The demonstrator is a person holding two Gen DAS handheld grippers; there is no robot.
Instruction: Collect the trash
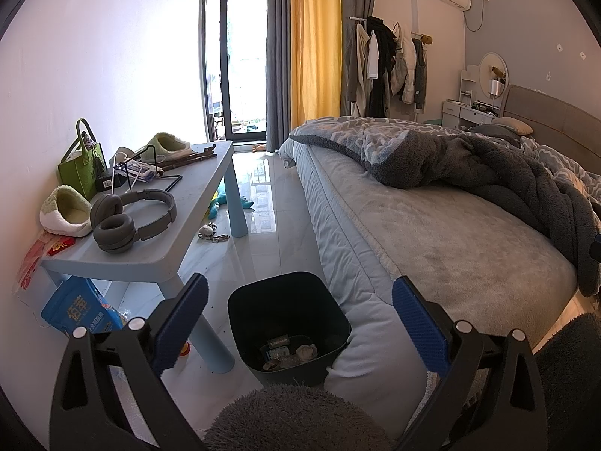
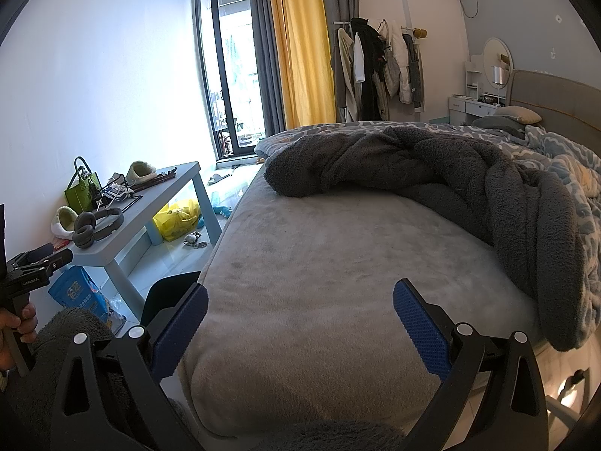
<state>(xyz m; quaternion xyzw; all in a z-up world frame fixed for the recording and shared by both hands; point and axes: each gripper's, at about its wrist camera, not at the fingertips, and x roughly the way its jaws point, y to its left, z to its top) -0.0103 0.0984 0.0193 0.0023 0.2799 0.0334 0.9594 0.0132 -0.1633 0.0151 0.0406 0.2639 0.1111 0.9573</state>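
Observation:
A dark bin point(image 1: 240, 312) stands on the floor between the low table and the bed, with several bits of trash point(image 1: 287, 351) at its bottom. My left gripper point(image 1: 299, 323) hangs above it, open, nothing between its blue pads point(image 1: 420, 323). My right gripper point(image 2: 300, 323) is open over the bed's grey sheet point(image 2: 319, 263), holding nothing. The bin's rim point(image 2: 169, 293) shows at the lower left of the right wrist view. A blue printed bag point(image 1: 80, 310) lies under the table, and a yellow plastic bag point(image 2: 176, 218) sits further under it.
The light blue table point(image 1: 180, 225) carries headphones point(image 1: 127, 218), slippers point(image 1: 65, 210), a green bag point(image 1: 80, 165) and cables. Small items point(image 1: 210, 231) lie on the floor. A dark blanket point(image 2: 488, 188) is bunched on the bed. A hand point(image 2: 15, 334) holds the left gripper's handle.

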